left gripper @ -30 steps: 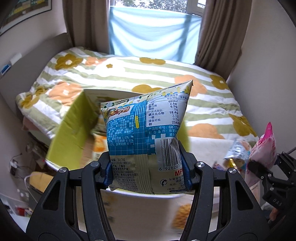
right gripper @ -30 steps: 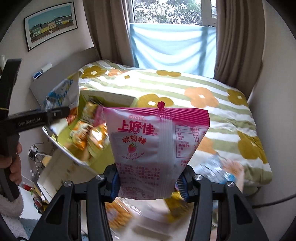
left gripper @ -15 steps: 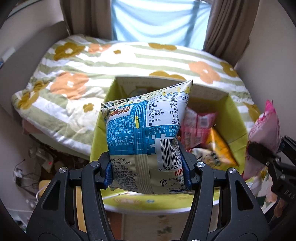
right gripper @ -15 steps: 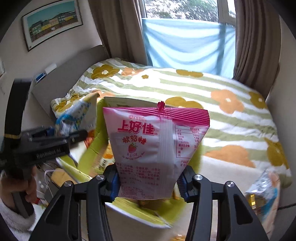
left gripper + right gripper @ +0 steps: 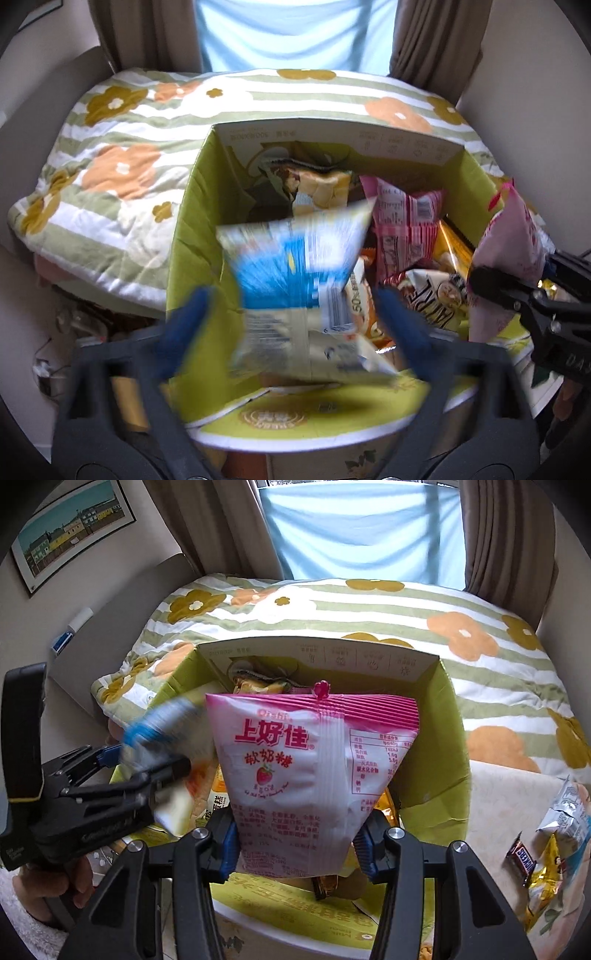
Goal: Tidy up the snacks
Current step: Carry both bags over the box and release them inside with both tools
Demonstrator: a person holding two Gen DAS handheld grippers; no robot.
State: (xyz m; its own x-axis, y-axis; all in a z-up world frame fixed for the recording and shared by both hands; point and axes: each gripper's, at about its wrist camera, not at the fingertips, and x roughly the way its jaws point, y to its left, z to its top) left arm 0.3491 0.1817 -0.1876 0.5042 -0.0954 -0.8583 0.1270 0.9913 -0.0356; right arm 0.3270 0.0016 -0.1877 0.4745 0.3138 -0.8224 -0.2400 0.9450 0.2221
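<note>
My left gripper (image 5: 291, 321) has just sprung wide, its jaws clear of the blue-and-white snack bag (image 5: 299, 280) between them, which hangs blurred over the green carton (image 5: 192, 229) ahead; its print is too smeared to read, perhaps a barcode. My right gripper (image 5: 299, 843) is clamped on the pink bag (image 5: 314, 771), marked "Oishi" and "上好佳" with a strawberry, above the same carton. To its right lies a Snickers bar (image 5: 521, 860).
</note>
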